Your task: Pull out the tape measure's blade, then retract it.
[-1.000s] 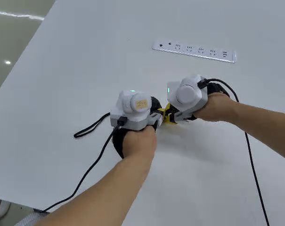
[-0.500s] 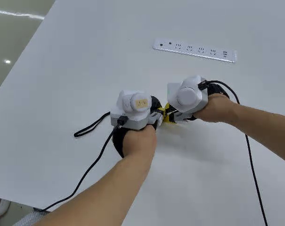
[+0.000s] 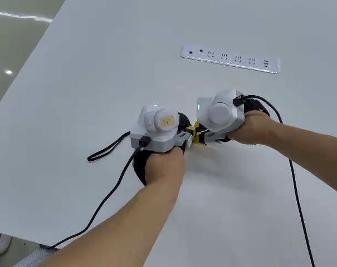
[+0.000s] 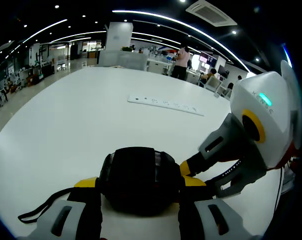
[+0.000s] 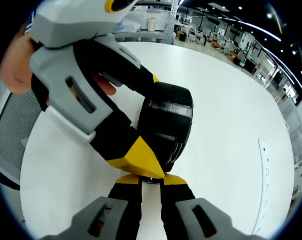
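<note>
**Head view**
- White worktable (image 3: 73, 83): the bare top carries every item below.
- Black, round-cased tape measure (image 3: 184, 121): sits near the table's middle, between your two grippers. Little of it shows behind them.
- Left gripper (image 3: 186, 135), white housing: points right, and its tips meet the tape measure.
- Right gripper (image 3: 201, 134), white housing: points left, tip to tip with the left one. You cannot tell how far its jaws are open from here.
- Black wrist strap (image 3: 107, 150): a loop lying flat, left of your left hand.
- White power strip (image 3: 229, 58): lies at the far side, well apart from the grippers.

**Left gripper view**
- Left gripper (image 4: 140, 186): its jaws are spread wide around the tape measure (image 4: 138, 170). A yellow pad presses each flank of the case, which rests on the table.
- Right gripper (image 4: 250, 140): comes in from the right and reaches the case's right side.
- Wrist strap (image 4: 36, 211): trails off to the lower left.
- Power strip (image 4: 165, 104): lies beyond, apart.

**Right gripper view**
- Right gripper (image 5: 151, 181): its jaws are drawn almost together, with the yellow tips at the near edge of the tape measure (image 5: 165, 127). They nip a small dark part there that is too small to identify.
- Left gripper (image 5: 86, 92): comes in from the upper left, one jaw flat against the case.
- Power strip (image 5: 264, 185): lies at the right edge.
</note>
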{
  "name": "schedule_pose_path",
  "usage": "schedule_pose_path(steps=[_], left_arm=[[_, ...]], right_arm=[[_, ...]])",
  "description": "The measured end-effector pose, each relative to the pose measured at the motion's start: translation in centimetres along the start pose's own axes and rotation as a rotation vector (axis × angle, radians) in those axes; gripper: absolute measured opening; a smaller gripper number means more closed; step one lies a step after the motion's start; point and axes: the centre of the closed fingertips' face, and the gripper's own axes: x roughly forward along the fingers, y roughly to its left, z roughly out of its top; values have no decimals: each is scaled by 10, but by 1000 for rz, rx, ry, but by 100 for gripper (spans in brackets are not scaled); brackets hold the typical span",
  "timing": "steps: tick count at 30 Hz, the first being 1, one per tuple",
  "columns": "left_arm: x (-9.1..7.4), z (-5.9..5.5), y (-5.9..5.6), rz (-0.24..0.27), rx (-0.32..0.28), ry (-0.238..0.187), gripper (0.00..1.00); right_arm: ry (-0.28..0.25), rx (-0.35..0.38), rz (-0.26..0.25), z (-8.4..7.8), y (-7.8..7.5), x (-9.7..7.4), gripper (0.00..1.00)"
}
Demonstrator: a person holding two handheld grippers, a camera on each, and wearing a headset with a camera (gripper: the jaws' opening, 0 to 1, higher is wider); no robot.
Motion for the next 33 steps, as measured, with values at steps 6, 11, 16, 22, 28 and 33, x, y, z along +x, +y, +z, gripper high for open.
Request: schedule_pose_path(steps=[6,11,16,22,28,33], left_arm=[[0,0,0,2,3,-2,59],[0,0,0,5,4,-4,60],[1,1,0,8,5,-1,61],[2,3,1,2,-24,-12,62],[1,3,0,-6,-12,-9,63],[1,1,0,-8,1,-6,64]], right_arm=[[-1,4,-5,-1,0,0,13],[-3,8,-11,-1,0,-1,13],[5,11,-17,-2,-1,0,14],[18,0,-26,-2,-2,0,15],[19,7,-36,-2,-2,1,16],[22,21,-44,-2,-3,1,16]])
